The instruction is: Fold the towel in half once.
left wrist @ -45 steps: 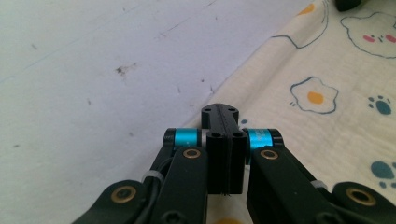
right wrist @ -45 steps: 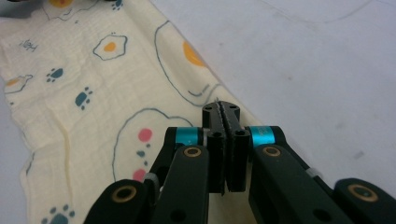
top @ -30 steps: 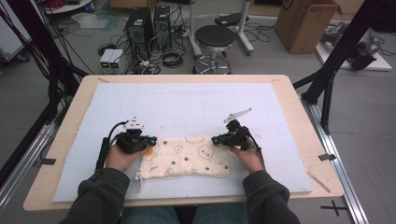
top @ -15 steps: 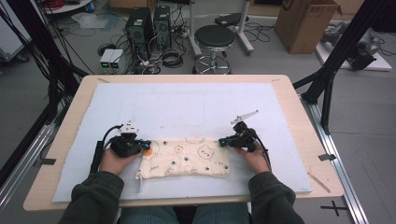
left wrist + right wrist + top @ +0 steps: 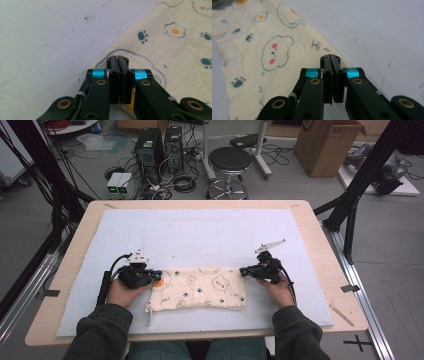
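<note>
Just one cloth [image 5: 198, 288], two grippers

Lab room: computer towers [image 5: 159, 147] and tangled cables [image 5: 182, 180] on floor beyond table's far edge, cardboard box [image 5: 327, 145], black frame struts [image 5: 367, 175].

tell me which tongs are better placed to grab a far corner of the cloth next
Left, narrowly. The left tongs rest over the cloth at its far corner; the right tongs sit shut just off its edge.
</note>
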The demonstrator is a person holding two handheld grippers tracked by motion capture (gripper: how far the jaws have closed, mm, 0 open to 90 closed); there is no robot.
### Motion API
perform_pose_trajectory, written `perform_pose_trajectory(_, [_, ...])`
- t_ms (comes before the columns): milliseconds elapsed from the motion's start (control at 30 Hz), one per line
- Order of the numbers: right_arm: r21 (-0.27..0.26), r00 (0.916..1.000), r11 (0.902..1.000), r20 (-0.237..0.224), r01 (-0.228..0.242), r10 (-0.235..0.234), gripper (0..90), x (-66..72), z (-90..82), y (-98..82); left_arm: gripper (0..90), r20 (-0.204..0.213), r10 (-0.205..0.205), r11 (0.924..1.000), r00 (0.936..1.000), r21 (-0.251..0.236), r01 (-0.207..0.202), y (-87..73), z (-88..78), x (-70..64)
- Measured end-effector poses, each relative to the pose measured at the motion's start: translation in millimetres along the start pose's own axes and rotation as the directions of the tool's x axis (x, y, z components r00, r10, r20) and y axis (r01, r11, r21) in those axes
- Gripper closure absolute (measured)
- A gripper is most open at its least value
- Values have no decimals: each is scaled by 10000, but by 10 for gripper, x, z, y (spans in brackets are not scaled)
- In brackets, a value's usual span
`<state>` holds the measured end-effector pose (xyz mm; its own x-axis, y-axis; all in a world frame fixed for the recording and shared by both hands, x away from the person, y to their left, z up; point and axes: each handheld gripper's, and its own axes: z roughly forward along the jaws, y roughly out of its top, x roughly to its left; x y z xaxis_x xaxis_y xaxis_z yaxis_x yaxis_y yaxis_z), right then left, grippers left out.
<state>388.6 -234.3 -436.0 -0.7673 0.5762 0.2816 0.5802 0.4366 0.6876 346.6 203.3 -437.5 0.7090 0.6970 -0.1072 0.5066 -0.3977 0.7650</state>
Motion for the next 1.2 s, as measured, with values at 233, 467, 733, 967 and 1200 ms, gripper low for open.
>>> perform_pose_trajectory(233, [-112, 9997, 9997, -12, 226, -226, 895, 61, 86, 155, 866, -149, -164, 9983, 9998, -555, 156, 68, -22, 14])
perform_pose_trajectory(467, [284, 9998, 9994, 35, 173, -174, 895, 20, 196, 158, 881, -201, -287, 9995, 9994, 116, 289, 30, 67, 65])
perform_pose_trajectory(733, [227, 9998, 9996, 119, -142, 139, 895, -62, 115, 59, 887, -152, -359, 9993, 9992, 101, 361, 10, 77, 71])
perform_pose_trajectory(967, [171, 9996, 9998, 266, 51, -55, 872, -23, 99, 59, 860, -61, -326, 9995, 9994, -16, 326, 14, 54, 61])
perform_pose_trajectory(1200, [-284, 9995, 9995, 306, 99, -90, 743, 13, 12, 119, 767, 80, -420, 9966, 9991, -706, 425, 52, -36, 78])
